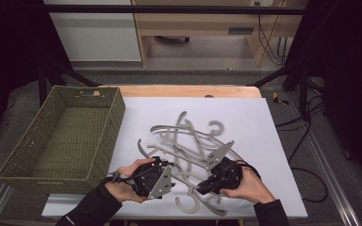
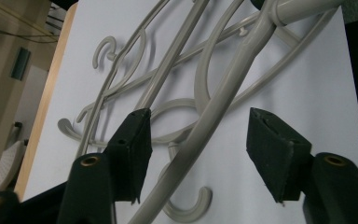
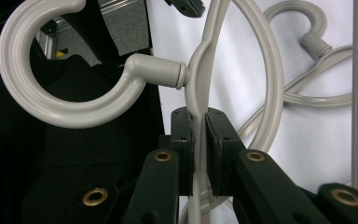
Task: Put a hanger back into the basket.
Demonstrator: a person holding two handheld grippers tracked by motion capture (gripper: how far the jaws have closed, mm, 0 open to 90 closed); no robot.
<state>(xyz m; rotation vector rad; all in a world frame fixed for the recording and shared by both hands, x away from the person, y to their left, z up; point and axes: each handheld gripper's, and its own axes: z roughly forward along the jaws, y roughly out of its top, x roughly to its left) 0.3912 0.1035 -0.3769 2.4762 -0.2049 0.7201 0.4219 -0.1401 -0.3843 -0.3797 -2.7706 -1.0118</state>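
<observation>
Grey plastic hangers (image 1: 188,141) lie tangled on the white sheet toward the desk's (image 1: 264,122) near edge; their exact count cannot be told from the heap. Nearest, the right claw (image 3: 199,140) is clamped on one hanger (image 3: 200,84) just below its hook. The left claw (image 2: 198,140) stands apart, its jaws straddling another hanger's arm (image 2: 214,116) without pressing it. One green woven basket (image 1: 106,122) sits at the left edge.
</observation>
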